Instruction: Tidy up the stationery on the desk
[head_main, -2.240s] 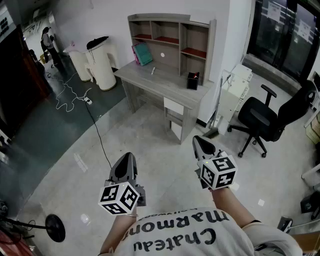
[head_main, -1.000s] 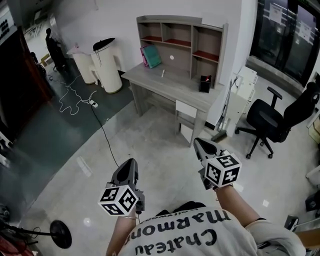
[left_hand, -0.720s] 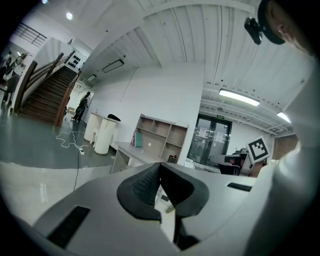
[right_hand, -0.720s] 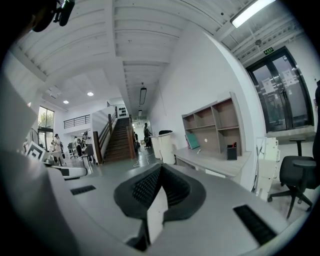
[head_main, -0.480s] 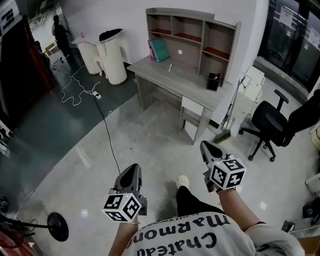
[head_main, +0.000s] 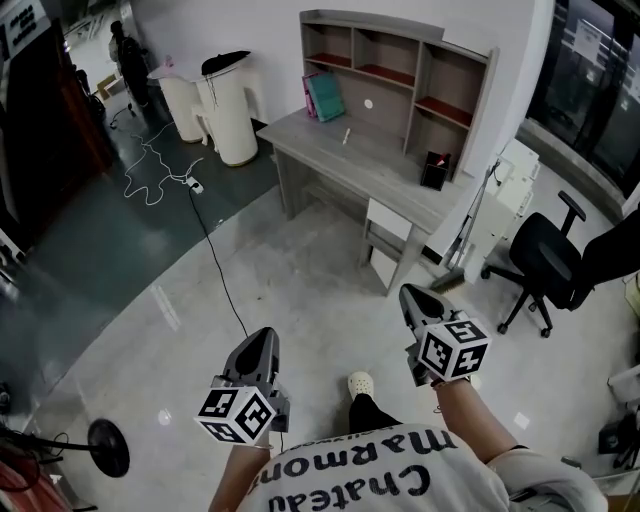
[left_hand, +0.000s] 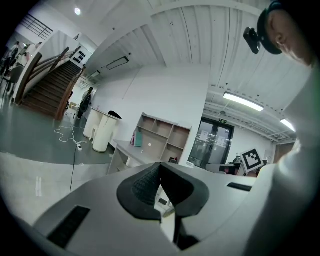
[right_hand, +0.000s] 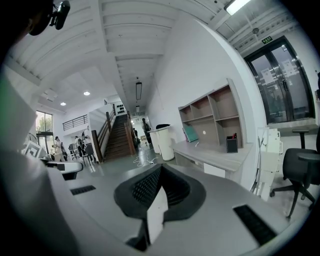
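The person stands on the pale floor (head_main: 300, 270), well away from the desk (head_main: 375, 160), which sits in the upper middle of the head view with a shelf unit (head_main: 400, 60) rising from its back edge. The stationery is all over there. A teal book (head_main: 327, 97) leans at the left end of the shelf unit. A small white pen-like thing (head_main: 345, 134) lies on the desktop just in front of the book, too small to make out further. A black pen holder (head_main: 434, 170) stands near the desk's right end. Both grippers are held out low in the frame over the floor, apart from each other and far from the desk. The left gripper (head_main: 262, 338), at lower centre-left, has its jaws pressed together with nothing between them; in its own view the dark pads (left_hand: 142, 186) meet at the tip. The right gripper (head_main: 413, 298), at lower centre-right, is likewise closed tight and empty. A black office chair (head_main: 540, 262) stands to the right of the desk and two white bins (head_main: 215, 110) to its left. A thin cable (head_main: 215, 265) trails across the floor from the upper left toward the left gripper. The person's shoe (head_main: 360, 383) shows near the bottom edge, between the two grippers.
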